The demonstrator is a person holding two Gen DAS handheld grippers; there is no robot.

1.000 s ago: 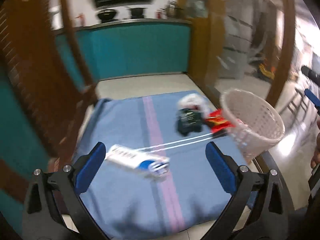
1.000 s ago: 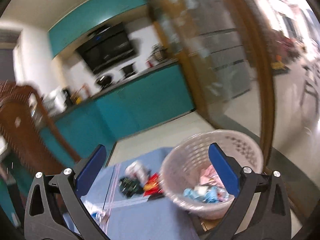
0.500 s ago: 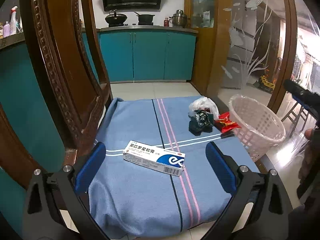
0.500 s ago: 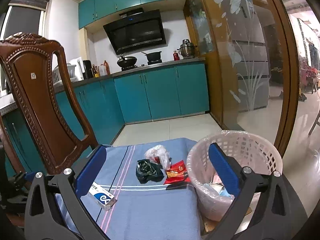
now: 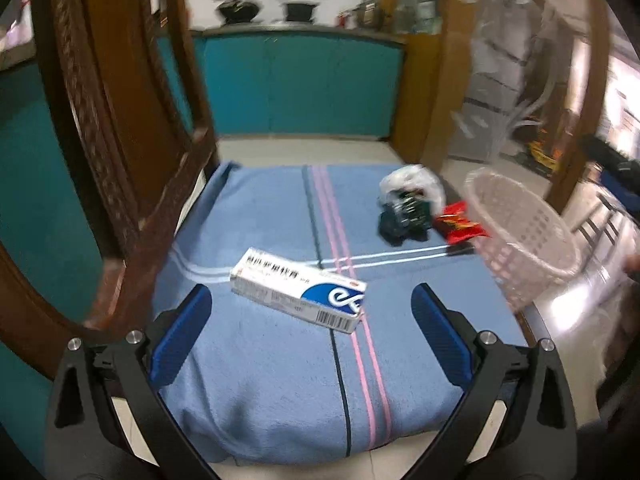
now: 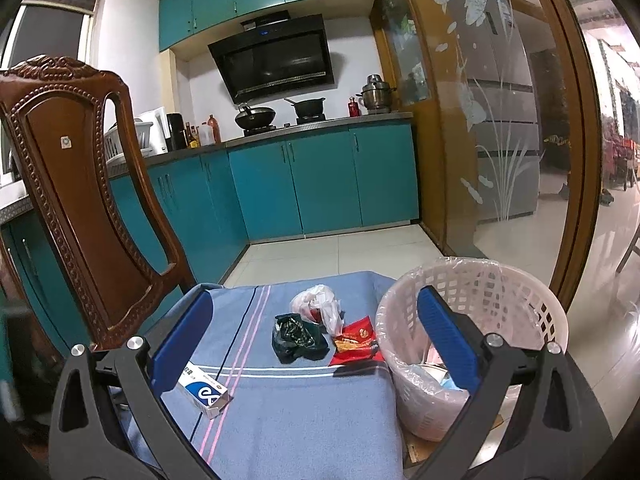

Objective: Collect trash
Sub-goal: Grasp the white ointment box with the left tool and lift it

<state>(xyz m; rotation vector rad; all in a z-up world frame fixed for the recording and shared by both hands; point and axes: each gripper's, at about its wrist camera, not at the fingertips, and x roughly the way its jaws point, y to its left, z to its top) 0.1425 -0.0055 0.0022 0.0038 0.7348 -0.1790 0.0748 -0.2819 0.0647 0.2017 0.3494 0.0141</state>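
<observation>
A white and blue carton [image 5: 298, 294] lies on the blue cloth [image 5: 272, 360], just ahead of my open, empty left gripper [image 5: 310, 336]. It also shows in the right wrist view [image 6: 206, 390]. Farther off lie a dark green wrapper [image 5: 404, 222] [image 6: 298, 338], a white plastic bag [image 5: 412, 182] [image 6: 318, 306] and a red packet [image 5: 460, 226] [image 6: 354, 342]. A white plastic basket [image 5: 520, 232] [image 6: 472, 328] with trash inside stands at the cloth's right edge. My right gripper [image 6: 310, 346] is open and empty, held above the cloth's near side.
A carved wooden chair [image 5: 116, 132] [image 6: 76, 200] stands close at the left of the cloth. Teal kitchen cabinets [image 6: 320, 184] run along the back wall. A wood-framed glass partition [image 6: 500, 120] stands at the right.
My left gripper has moved forward and down towards the carton, which now looks larger. My right gripper has moved only slightly. Both stay open.
</observation>
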